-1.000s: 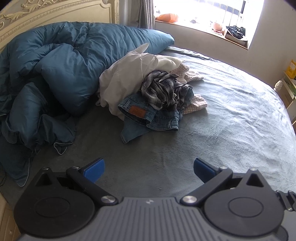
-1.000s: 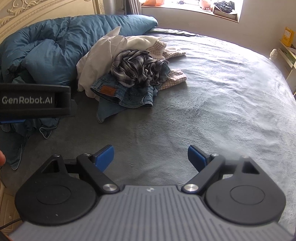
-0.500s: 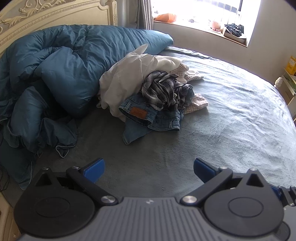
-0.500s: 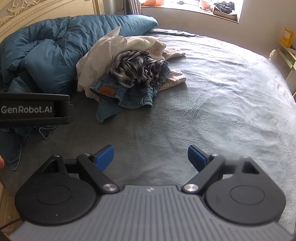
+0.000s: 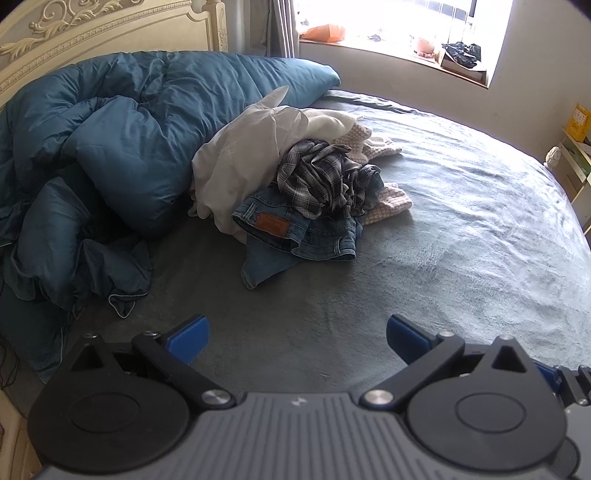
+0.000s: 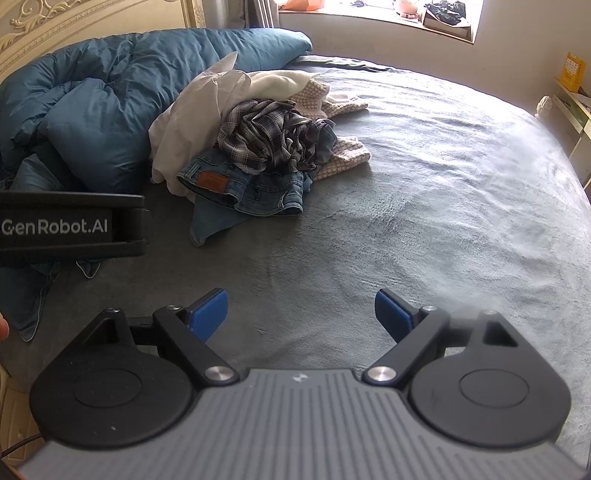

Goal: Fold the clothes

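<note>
A pile of clothes lies on the grey bed (image 5: 461,236): blue jeans (image 5: 295,232) with a brown patch at the front, a crumpled plaid shirt (image 5: 325,177) on top, a white garment (image 5: 243,158) behind, a pink checked piece (image 5: 388,203) at the right. In the right wrist view the jeans (image 6: 251,188) and plaid shirt (image 6: 273,136) show too. My left gripper (image 5: 297,338) is open and empty, well short of the pile. My right gripper (image 6: 301,314) is open and empty, also short of the pile.
A bunched teal duvet (image 5: 110,147) fills the left side of the bed against a carved headboard (image 5: 92,33). A window sill (image 5: 406,55) with small items runs along the back. Shelves (image 5: 576,147) stand at the right. The left gripper's body (image 6: 70,225) shows at the right view's left edge.
Both grippers stay open. The left view has shifted slightly, with the pile a little lower and nearer. The right view is almost unchanged.
</note>
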Available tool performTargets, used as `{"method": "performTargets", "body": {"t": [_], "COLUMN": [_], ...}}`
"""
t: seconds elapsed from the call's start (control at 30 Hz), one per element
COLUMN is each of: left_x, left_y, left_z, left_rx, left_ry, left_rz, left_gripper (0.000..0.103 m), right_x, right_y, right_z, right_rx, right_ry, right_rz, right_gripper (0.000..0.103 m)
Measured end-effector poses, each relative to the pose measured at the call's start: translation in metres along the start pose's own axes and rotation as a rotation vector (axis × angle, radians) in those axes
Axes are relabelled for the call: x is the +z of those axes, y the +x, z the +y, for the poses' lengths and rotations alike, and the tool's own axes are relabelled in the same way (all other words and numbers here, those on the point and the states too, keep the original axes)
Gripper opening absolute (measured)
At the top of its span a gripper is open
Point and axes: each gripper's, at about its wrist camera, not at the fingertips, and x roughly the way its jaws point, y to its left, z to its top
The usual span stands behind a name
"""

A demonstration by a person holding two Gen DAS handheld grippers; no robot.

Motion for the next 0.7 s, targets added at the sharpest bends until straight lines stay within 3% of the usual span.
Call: {"method": "performTargets", "body": {"t": [0.5, 0.7], "left_x": [0.007, 0.013], "left_y": [0.015, 0.033], "left_z": [0.000, 0.003], "left_rx": [0.000, -0.047], "left_ry": [0.003, -0.016], "left_rz": [0.024, 0.022], "left_gripper": [0.103, 0.103], "right_x": [0.006, 0.010], "right_y": [0.010, 0.022], "right_z": [-0.004, -0.005], "right_rx": [0.001, 0.000], "right_ry": [0.011, 0.008], "right_rz": [0.008, 0.018], "right_gripper": [0.087, 0.087]}}
